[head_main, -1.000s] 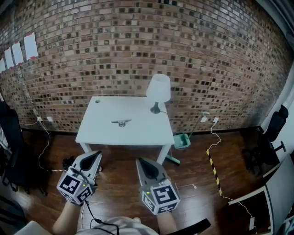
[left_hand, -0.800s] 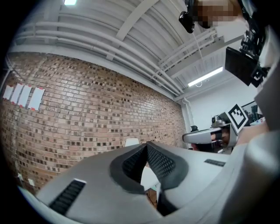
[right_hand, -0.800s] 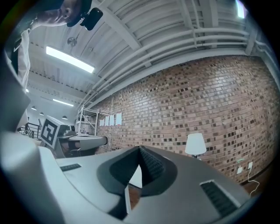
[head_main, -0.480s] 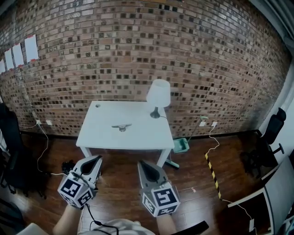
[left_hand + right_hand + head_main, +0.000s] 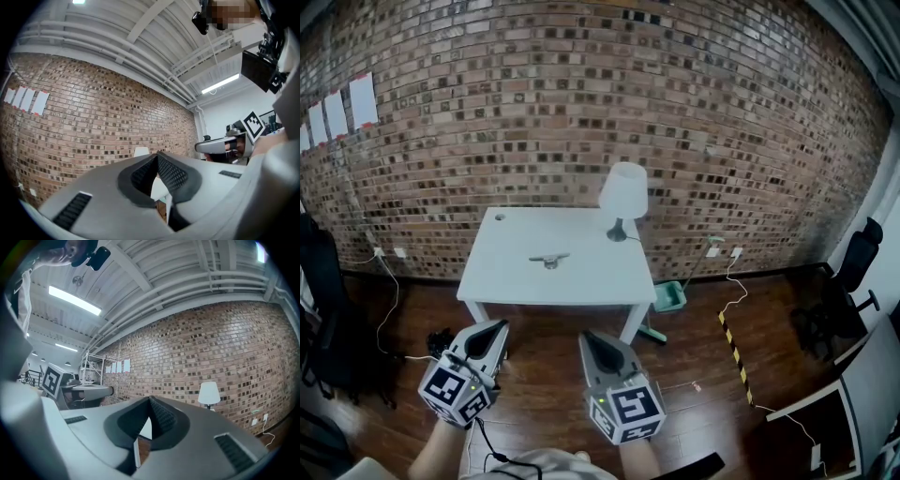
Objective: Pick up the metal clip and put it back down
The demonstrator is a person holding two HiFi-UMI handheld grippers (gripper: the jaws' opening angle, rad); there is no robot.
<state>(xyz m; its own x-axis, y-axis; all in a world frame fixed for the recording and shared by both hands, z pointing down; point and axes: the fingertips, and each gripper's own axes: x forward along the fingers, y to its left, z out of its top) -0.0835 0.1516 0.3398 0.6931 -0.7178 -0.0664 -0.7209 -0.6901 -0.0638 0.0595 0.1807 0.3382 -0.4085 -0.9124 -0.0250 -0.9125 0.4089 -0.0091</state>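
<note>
Presently the metal clip [image 5: 548, 258] lies on the bench [image 5: 502, 281], left of the lamp [image 5: 623, 187], well apart from both grippers. Left gripper [image 5: 497, 328] and right gripper [image 5: 587, 339] fingers are pressed together, nothing held. Bench should be approached, fingers widened before descent.

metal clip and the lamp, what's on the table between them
Nothing: in the head view the stretch of white table between the metal clip and the lamp is bare.

Head view frames the white rectangular table [image 5: 516, 272], thin metal clip [image 5: 549, 259] and white-shaded lamp [image 5: 623, 187] slightly lower than a second ago, left gripper [image 5: 497, 326] and right gripper [image 5: 586, 337] likewise.
</note>
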